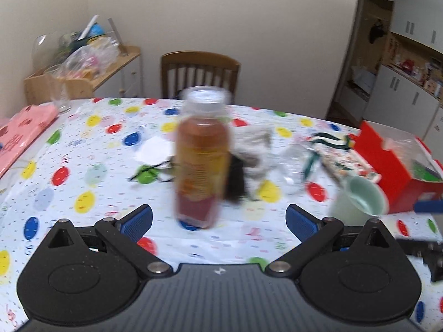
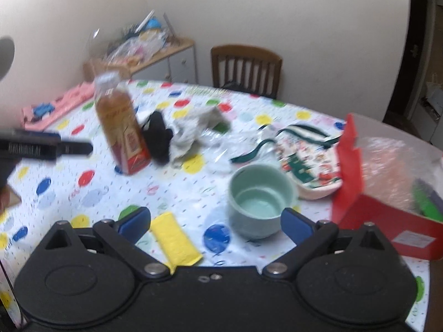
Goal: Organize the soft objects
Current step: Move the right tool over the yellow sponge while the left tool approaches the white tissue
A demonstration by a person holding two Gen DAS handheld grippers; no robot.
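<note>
A crumpled grey-white cloth (image 2: 193,130) and a black soft item (image 2: 157,135) lie mid-table behind a tea bottle (image 2: 120,127). A Christmas-print pouch (image 2: 307,163) with green ribbons lies at the right. In the left wrist view the bottle (image 1: 203,157) stands straight ahead, the cloth (image 1: 253,149) and black item (image 1: 235,182) behind it. My left gripper (image 1: 218,221) is open and empty, just short of the bottle. My right gripper (image 2: 216,225) is open and empty, above a yellow sponge (image 2: 174,240) and beside a green cup (image 2: 259,200).
A red box (image 2: 387,207) with bubble wrap stands at the right edge. A pink bag (image 1: 25,132) lies at the far left. A wooden chair (image 1: 200,73) stands behind the table. The left gripper's side shows in the right wrist view (image 2: 47,145). Crumpled clear plastic (image 2: 221,149) lies mid-table.
</note>
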